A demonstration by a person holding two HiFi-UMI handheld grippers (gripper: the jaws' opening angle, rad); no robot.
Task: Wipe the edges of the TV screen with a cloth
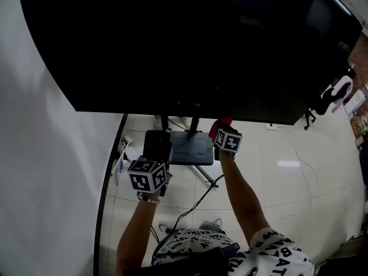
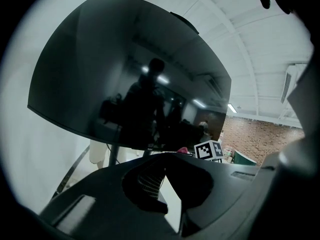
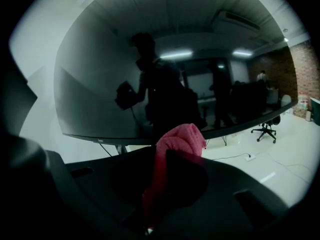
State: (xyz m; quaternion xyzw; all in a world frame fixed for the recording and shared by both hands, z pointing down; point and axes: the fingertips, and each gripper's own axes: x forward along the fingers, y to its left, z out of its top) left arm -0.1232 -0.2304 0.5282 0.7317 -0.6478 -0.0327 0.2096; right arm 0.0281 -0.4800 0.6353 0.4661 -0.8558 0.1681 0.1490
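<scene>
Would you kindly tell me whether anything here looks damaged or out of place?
Nothing stands out. The TV screen shows no cracks, the pink cloth is clamped in the right claw near the screen's lower edge, and the left claw is open, empty.

The only lettering I can make out is on the person's black-and-white printed shirt, where "BAT" shows near the right shoulder; the rest is unreadable.
</scene>
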